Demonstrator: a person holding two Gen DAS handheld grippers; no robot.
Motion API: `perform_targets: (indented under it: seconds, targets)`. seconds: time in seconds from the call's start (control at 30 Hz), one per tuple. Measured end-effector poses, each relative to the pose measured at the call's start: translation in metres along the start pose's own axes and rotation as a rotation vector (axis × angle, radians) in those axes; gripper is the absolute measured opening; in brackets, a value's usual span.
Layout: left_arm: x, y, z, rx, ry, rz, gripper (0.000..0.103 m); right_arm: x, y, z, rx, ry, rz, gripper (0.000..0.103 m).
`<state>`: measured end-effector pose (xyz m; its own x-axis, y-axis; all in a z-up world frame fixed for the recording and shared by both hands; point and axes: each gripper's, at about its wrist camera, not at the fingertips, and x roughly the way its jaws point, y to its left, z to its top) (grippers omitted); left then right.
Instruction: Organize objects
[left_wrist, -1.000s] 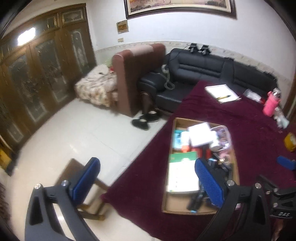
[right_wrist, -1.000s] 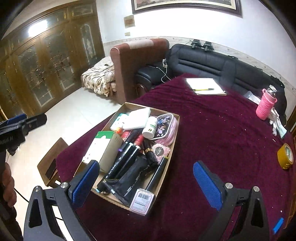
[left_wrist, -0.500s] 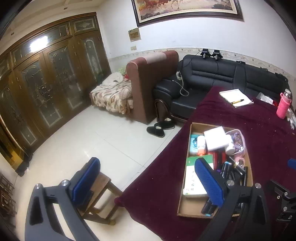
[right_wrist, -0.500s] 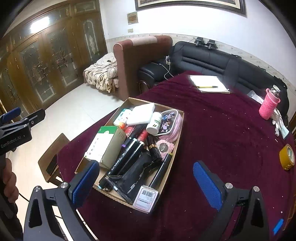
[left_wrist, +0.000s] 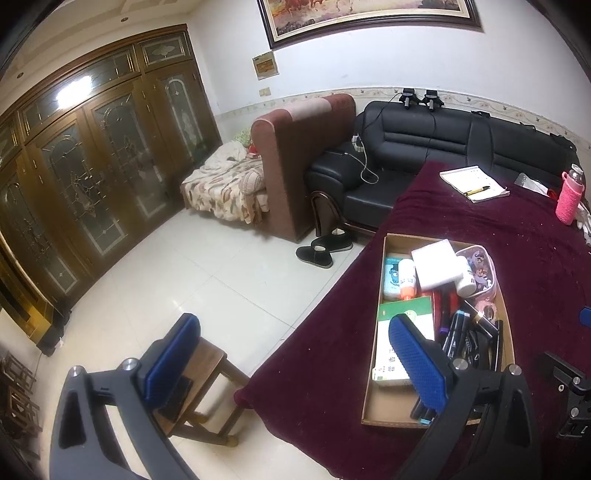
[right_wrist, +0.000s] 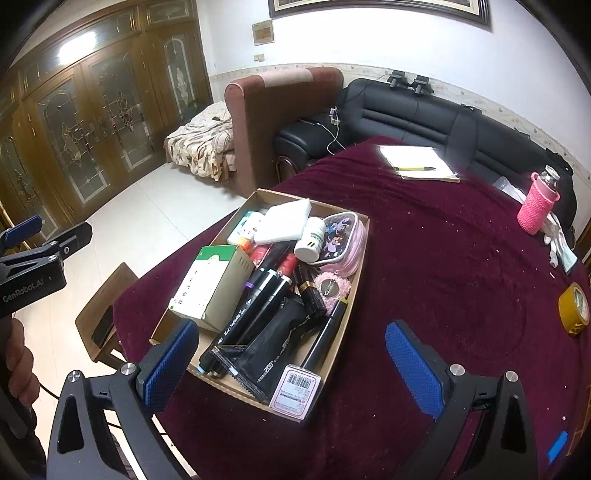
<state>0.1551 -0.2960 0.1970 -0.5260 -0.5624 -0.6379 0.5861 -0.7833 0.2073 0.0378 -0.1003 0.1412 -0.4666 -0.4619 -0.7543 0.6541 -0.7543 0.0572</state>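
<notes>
- Cardboard box (right_wrist: 354, 236) sits on the maroon tablecloth (right_wrist: 443, 266) near the table's left edge, crammed with loose items.
- Right gripper (right_wrist: 291, 363) hovers above the box's near end, fingers spread wide, holding nothing.
- Left gripper (left_wrist: 295, 363) hangs off the table side, partly over the floor, fingers wide too, empty.
- Step looks like first pick, nothing out yet. Best bet: take a top item, e.g. white pill bottle (right_wrist: 310, 239) or black markers (right_wrist: 255, 306); come straight down and close across the narrow side.
- Markers, black pouch (right_wrist: 280, 339) and barcode-label item (right_wrist: 295, 387) overlap, so pulling one likely drags neighbours.
- Green-white carton (right_wrist: 210, 284) leans on the left wall, crowding it.
- Elsewhere on the cloth, well apart: notepad with pen (right_wrist: 417, 162), pink-sleeved bottle (right_wrist: 537, 206), tape roll (right_wrist: 574, 308).
- Wooden stool (left_wrist: 199, 373) stands just beside the table corner, under the left gripper.
</notes>
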Motion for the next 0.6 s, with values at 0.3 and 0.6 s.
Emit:
perform_targets:
  seconds: [0.3,0.6]
  targets:
    - [0.0,0.003,-0.008,-0.011,0.022,-0.005,0.102,-0.001,0.006,-0.007,-0.002,0.01,-0.002,0.103]
    - [-0.007,0.003,-0.019,0.002,0.008,0.01,0.102,-0.004,0.003,-0.012,0.025,0.016,-0.005,0.103]
